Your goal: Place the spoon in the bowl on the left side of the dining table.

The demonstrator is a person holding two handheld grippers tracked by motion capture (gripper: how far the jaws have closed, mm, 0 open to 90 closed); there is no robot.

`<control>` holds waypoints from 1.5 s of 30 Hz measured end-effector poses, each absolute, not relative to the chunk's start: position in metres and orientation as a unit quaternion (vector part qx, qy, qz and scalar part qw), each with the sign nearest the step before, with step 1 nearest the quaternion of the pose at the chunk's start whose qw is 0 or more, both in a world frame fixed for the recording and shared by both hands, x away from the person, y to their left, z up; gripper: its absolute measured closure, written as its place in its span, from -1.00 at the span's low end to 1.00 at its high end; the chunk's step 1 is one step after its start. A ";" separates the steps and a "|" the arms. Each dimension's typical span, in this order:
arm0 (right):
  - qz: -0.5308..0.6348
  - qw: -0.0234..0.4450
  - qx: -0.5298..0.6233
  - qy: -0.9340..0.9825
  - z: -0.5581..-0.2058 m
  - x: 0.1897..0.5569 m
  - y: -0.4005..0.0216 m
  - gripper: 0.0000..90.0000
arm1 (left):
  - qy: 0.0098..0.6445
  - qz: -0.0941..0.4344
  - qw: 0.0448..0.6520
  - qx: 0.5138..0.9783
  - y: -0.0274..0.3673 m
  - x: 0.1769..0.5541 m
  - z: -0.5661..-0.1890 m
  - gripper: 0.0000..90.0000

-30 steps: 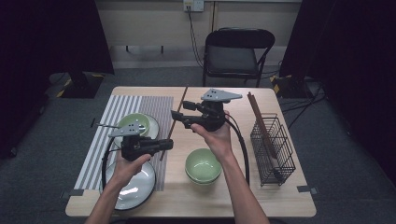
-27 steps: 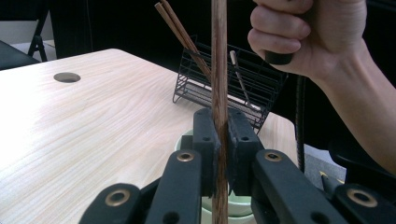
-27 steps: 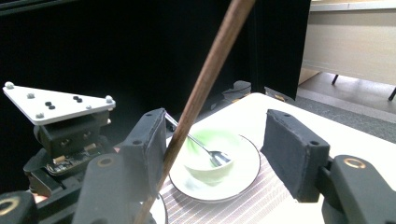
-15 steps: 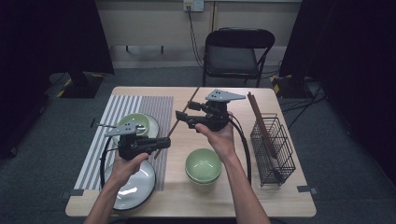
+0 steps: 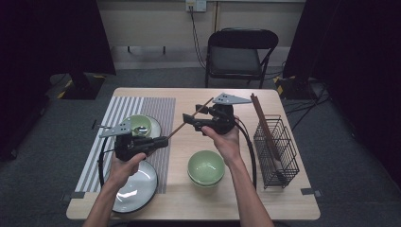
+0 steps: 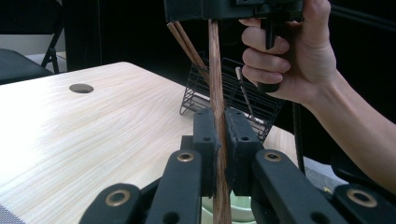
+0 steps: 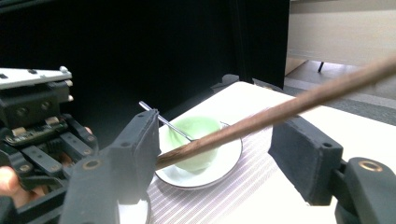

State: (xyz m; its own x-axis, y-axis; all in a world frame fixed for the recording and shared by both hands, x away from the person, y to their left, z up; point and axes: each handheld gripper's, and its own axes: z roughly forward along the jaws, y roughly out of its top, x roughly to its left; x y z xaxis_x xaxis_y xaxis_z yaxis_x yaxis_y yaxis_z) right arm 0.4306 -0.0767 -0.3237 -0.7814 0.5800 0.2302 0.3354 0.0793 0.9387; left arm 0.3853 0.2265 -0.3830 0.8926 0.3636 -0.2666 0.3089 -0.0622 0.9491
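Left tongs clamped on brown wooden chopstick; right tongs apart, just opening around it.

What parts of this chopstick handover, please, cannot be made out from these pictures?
- Left gripper view: the chopstick has its top end hidden behind the right gripper's body, and its lower end is cut off by the bottom edge.
- Right gripper view: the chopstick's far end leaves the right edge, blurred.
- High view: whether the right gripper touches the chopstick is too small to tell.
- Wire rack: its contents are too small and dark to count.
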 end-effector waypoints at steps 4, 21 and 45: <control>0.600 0.113 0.318 0.725 -0.322 0.431 -0.079 -0.37 | 0.231 0.025 0.642 0.730 0.227 0.385 -0.383 0.88; 0.605 0.164 0.351 0.696 -0.316 0.432 -0.106 -0.44 | 0.224 0.027 0.628 0.745 0.228 0.384 -0.384 0.88; 0.585 0.168 0.369 0.703 -0.331 0.437 -0.113 -0.45 | 0.234 0.039 0.628 0.741 0.242 0.384 -0.381 0.88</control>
State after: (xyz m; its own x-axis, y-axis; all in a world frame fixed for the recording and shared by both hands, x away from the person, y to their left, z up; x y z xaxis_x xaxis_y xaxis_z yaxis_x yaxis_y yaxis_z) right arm 0.4370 -0.1126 -0.3314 -0.6722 0.7140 0.1959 0.3219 0.0435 0.9458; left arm 0.3839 0.2424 -0.3808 0.8872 0.3966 -0.2357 0.2976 -0.1018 0.9492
